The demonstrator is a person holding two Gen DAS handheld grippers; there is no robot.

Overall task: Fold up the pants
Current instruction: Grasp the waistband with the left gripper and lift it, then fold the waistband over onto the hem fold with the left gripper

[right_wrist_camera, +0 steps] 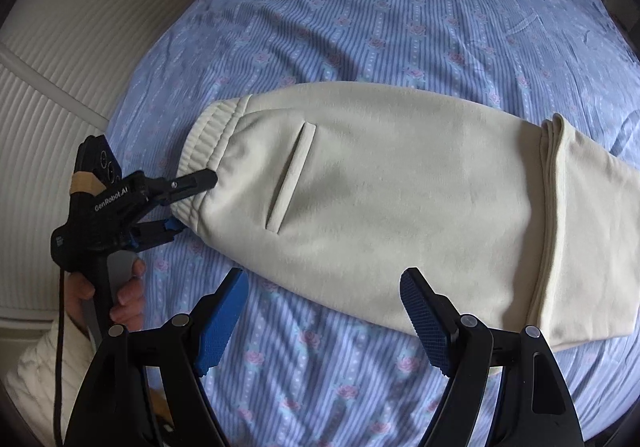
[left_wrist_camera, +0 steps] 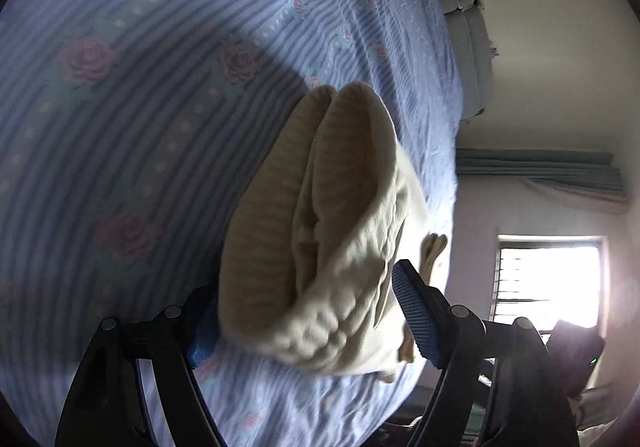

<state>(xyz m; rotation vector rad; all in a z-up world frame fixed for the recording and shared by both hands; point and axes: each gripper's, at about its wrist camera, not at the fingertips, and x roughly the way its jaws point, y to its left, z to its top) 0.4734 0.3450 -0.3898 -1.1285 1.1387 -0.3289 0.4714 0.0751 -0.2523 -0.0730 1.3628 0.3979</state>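
Note:
Cream sweatpants (right_wrist_camera: 400,187) lie folded flat on the blue striped, rose-print bedsheet (right_wrist_camera: 360,7), pocket slit up, with the ribbed waistband (right_wrist_camera: 200,139) at the left and a folded-over layer at the right. My left gripper (right_wrist_camera: 196,201) straddles the waistband's near corner, one finger above it and one below. In the left wrist view the bunched waistband (left_wrist_camera: 340,207) fills the gap of the left gripper (left_wrist_camera: 308,287), whose blue pads (left_wrist_camera: 416,319) stand wide apart. My right gripper (right_wrist_camera: 324,275) hovers open over the sheet just in front of the pants, with nothing between its fingers.
A hand (right_wrist_camera: 128,287) in a cream sleeve (right_wrist_camera: 36,367) holds the left gripper's handle. A white ribbed panel (right_wrist_camera: 60,67) borders the bed on the left. A bright window (left_wrist_camera: 548,279) and a grey-blue curtain (left_wrist_camera: 540,175) lie beyond the bed's edge.

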